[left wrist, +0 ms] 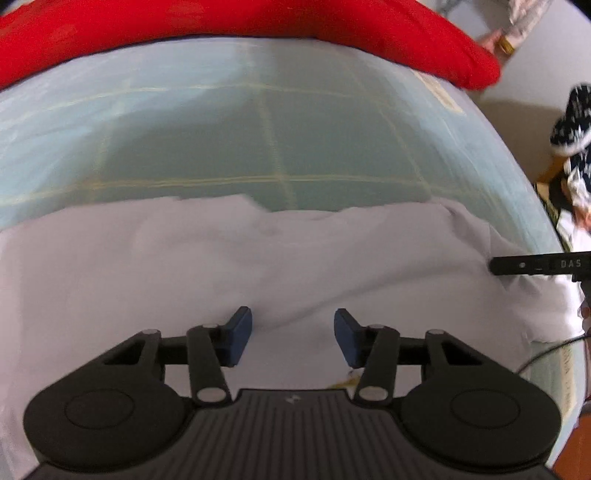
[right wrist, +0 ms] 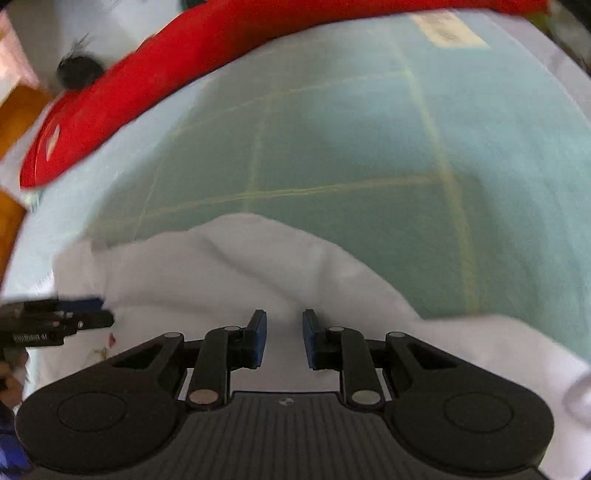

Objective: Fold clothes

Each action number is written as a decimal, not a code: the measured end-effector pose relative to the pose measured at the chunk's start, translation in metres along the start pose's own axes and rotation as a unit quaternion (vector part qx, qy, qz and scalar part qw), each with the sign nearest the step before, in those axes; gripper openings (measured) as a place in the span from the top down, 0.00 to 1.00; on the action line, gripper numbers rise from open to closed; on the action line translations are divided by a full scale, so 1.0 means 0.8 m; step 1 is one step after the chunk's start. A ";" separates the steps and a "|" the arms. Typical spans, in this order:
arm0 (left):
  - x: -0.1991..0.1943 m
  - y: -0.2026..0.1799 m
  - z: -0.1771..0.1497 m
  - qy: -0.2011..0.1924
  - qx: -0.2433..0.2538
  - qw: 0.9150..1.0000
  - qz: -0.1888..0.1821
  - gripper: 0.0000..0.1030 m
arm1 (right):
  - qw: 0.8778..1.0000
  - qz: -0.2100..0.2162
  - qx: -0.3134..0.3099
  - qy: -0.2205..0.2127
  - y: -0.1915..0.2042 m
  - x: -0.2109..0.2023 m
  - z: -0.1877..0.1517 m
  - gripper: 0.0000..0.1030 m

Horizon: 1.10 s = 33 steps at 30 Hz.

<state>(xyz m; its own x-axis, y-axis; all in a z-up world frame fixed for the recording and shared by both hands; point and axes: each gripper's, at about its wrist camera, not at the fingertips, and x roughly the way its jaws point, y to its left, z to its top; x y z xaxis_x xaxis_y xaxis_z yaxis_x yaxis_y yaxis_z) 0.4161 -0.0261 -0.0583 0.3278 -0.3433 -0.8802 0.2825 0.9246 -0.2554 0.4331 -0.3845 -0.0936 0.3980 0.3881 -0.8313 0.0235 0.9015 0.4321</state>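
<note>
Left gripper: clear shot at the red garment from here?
Probably not directly. The red garment lies at the far edge of the green mat, while the left gripper sits over the white garment. Nothing blocks the way; it just looks a long reach.

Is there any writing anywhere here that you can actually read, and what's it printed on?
"DAS": white letters on the right gripper, seen from the left wrist.
White print on the left gripper, seen from the right wrist: too blurred to read.
Pale label on the green mat: too blurred to read.
A small logo on each camera's own gripper body: a mark, not letters.
</note>
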 end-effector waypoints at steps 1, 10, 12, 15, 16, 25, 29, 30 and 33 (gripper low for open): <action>-0.006 0.003 0.002 -0.001 -0.004 1.000 0.003 0.54 | 1.000 -0.007 0.008 0.000 -0.006 -0.006 0.001 0.76; -0.006 -0.017 0.067 -0.054 0.058 0.996 -0.047 0.54 | 0.991 -0.012 -0.128 -0.020 0.045 0.002 0.073 0.64; 0.004 -0.027 0.074 -0.054 0.068 0.994 -0.063 0.54 | 0.991 0.000 -0.135 -0.012 0.049 0.022 0.091 0.64; 0.018 -0.039 0.070 -0.038 0.082 0.992 -0.092 0.54 | 0.990 0.020 -0.139 0.006 0.051 0.043 0.107 0.64; 0.024 -0.039 0.065 -0.026 0.080 0.992 -0.097 0.54 | 0.990 0.026 -0.137 0.015 0.051 0.051 0.110 0.64; 0.021 -0.020 0.032 0.005 0.054 0.995 -0.089 0.54 | 0.986 0.138 -0.044 0.080 0.018 0.060 0.105 0.63; -0.003 -0.018 0.041 -0.017 0.061 0.995 -0.083 0.54 | 0.980 0.171 -0.057 0.085 0.030 0.039 0.088 0.61; -0.008 -0.019 0.045 -0.023 0.064 0.994 -0.082 0.54 | 0.979 0.176 -0.063 0.087 0.035 0.033 0.082 0.61; -0.023 -0.024 0.059 -0.047 0.077 0.992 -0.088 0.52 | 0.973 0.190 -0.086 0.097 0.049 0.019 0.064 0.60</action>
<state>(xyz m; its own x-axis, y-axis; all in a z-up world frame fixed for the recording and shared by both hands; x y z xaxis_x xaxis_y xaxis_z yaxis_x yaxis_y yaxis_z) 0.4476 -0.0454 -0.0185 0.3411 -0.5179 -0.7845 0.4754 0.8150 -0.3313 0.4865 -0.3533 -0.0713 0.1665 0.7137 -0.6804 -0.2530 0.6978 0.6701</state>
